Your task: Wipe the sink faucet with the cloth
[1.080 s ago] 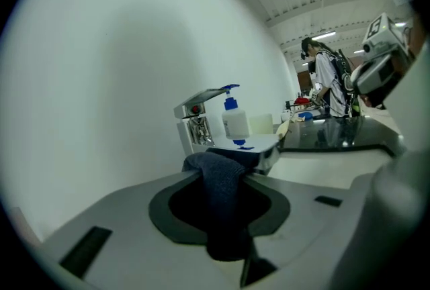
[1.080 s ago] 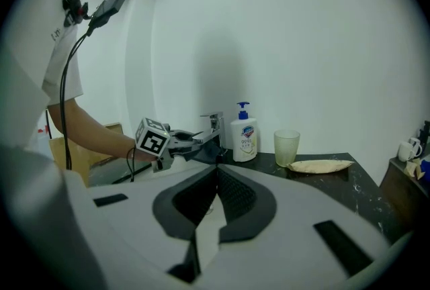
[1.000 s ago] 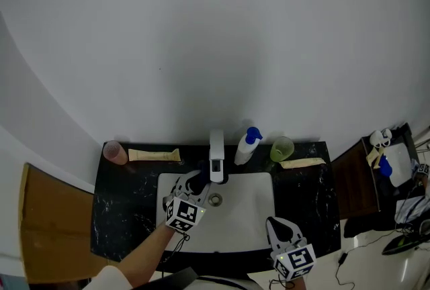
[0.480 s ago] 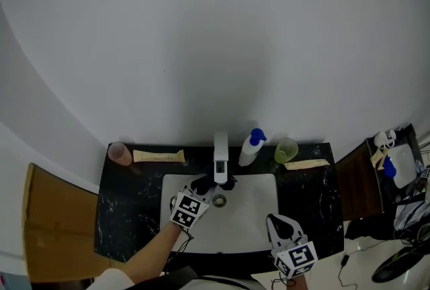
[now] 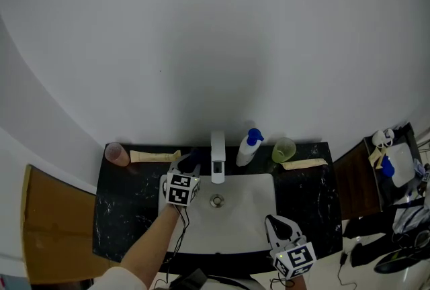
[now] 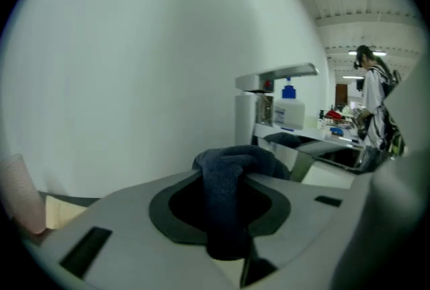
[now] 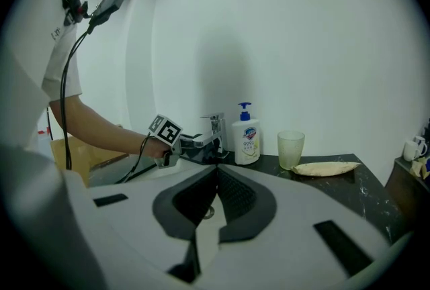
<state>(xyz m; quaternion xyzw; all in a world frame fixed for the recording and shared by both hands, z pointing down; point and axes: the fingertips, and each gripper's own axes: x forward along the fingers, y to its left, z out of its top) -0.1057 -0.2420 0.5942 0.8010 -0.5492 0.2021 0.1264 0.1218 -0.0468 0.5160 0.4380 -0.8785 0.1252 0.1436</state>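
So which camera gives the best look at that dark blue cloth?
The left gripper view: the cloth sits large and close, pinched between the jaws. The head view shows just a dark scrap beside the faucet; the right gripper view, a tiny dark patch there.

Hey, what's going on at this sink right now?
A person is working at a white sink with a claw in each hand. The left claw is shut on a dark blue cloth and sits just left of the faucet, near its base; whether the cloth touches it I can't tell. The right claw is shut and empty, over the sink's front edge. A soap bottle and a cup stand right of the faucet.
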